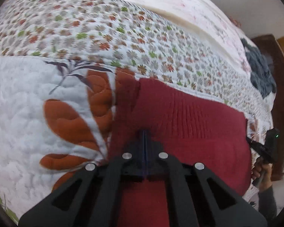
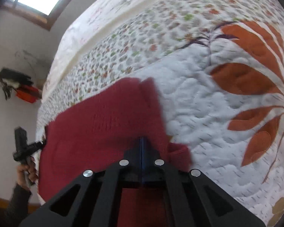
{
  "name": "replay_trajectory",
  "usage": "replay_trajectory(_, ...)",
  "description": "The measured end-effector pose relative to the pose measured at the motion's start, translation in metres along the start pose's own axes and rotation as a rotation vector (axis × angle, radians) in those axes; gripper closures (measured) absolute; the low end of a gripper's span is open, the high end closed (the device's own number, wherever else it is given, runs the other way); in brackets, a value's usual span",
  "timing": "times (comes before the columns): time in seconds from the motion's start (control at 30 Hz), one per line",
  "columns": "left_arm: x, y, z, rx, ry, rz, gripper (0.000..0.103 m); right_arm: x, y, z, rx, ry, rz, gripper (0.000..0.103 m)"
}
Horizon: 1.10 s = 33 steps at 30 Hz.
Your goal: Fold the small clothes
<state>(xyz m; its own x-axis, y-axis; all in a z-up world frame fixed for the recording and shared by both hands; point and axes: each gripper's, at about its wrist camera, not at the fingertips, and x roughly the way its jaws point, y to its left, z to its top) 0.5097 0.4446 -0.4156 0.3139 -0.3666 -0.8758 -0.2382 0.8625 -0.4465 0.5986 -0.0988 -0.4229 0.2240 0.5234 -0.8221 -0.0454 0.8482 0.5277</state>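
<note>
A dark red knitted sweater (image 1: 189,117) is lying spread over a quilt (image 1: 28,98) on a bed. Its knit is showing fine vertical ribs, clearest across the middle. The far edge is rising to a blunt corner where 1 layer is overlapping another, leaving a soft vertical fold line. In the right wrist view a small flap of the same red fabric is sticking out sideways beside the gripper tips.

The left gripper (image 1: 144,132) is pressing into the near edge of the sweater, its 2 fingers clenched together on the red fabric. The right gripper (image 2: 143,140) is doing the same at the opposite near edge, its fingers also pinched together on the knit.

The quilt is white with large orange leaves (image 2: 244,79) and a band of small flowers (image 1: 104,37). A grey cloth (image 1: 261,70) is sitting crumpled near the bed's far edge, well apart from the sweater.
</note>
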Motion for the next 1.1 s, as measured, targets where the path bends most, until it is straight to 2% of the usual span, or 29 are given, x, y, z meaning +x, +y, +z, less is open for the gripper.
replay_trajectory(0.03,-0.009,-0.001,-0.002,0.000,-0.017,-0.018,0.103,-0.007,0.003,-0.001,-0.002,-0.015,-0.011,0.102)
replay_trajectory(0.13,-0.053,-0.012,-0.025,0.047,-0.082,-0.146,0.102,-0.030,0.029,-0.020,-0.047,-0.033,0.094,0.099)
replay_trajectory(0.17,-0.062,-0.017,-0.036,0.069,-0.087,-0.187,0.102,-0.033,0.039,-0.033,-0.059,-0.017,0.149,0.099)
replay_trajectory(0.23,-0.066,-0.023,-0.065,0.093,-0.065,-0.245,0.100,-0.024,0.053,-0.059,-0.083,0.032,0.193,0.099)
replay_trajectory(0.27,-0.061,-0.020,-0.072,0.100,-0.047,-0.240,0.100,-0.018,0.057,-0.066,-0.088,0.049,0.199,0.099)
replay_trajectory(0.33,-0.041,-0.011,-0.089,0.093,-0.005,-0.161,0.103,0.002,0.058,-0.077,-0.088,0.077,0.172,0.103)
replay_trajectory(0.43,-0.030,0.011,-0.096,0.035,0.001,-0.151,0.102,0.011,0.045,-0.080,-0.024,0.067,0.184,0.103)
replay_trajectory(0.5,-0.047,0.010,-0.101,0.024,-0.032,-0.146,0.103,-0.003,0.049,-0.084,-0.008,0.048,0.152,0.103)
replay_trajectory(0.53,-0.059,0.004,-0.106,0.041,-0.050,-0.167,0.103,-0.014,0.052,-0.091,-0.024,0.040,0.147,0.099)
replay_trajectory(0.63,-0.082,-0.017,-0.135,0.120,-0.060,-0.233,0.102,-0.047,0.059,-0.121,-0.061,0.033,0.199,0.098)
replay_trajectory(0.7,-0.078,-0.022,-0.156,0.149,-0.024,-0.234,0.101,-0.048,0.050,-0.137,-0.057,0.045,0.189,0.098)
replay_trajectory(0.73,-0.071,-0.021,-0.163,0.156,-0.007,-0.208,0.102,-0.044,0.038,-0.148,-0.040,0.061,0.173,0.099)
replay_trajectory(0.8,-0.049,-0.005,-0.175,0.124,0.035,-0.161,0.102,-0.040,0.015,-0.158,-0.001,0.065,0.164,0.103)
replay_trajectory(0.87,-0.039,0.005,-0.178,0.100,0.042,-0.164,0.102,-0.042,-0.004,-0.166,0.033,0.051,0.180,0.103)
replay_trajectory(0.97,-0.054,0.005,-0.181,0.078,0.025,-0.177,0.103,-0.064,-0.014,-0.170,0.071,0.027,0.162,0.102)
replay_trajectory(1.03,-0.076,-0.007,-0.185,0.105,-0.013,-0.248,0.097,-0.087,-0.010,-0.174,0.055,-0.019,0.184,0.099)
replay_trajectory(1.1,-0.080,-0.011,-0.190,0.129,-0.004,-0.215,0.097,-0.097,-0.012,-0.179,0.034,-0.017,0.123,0.098)
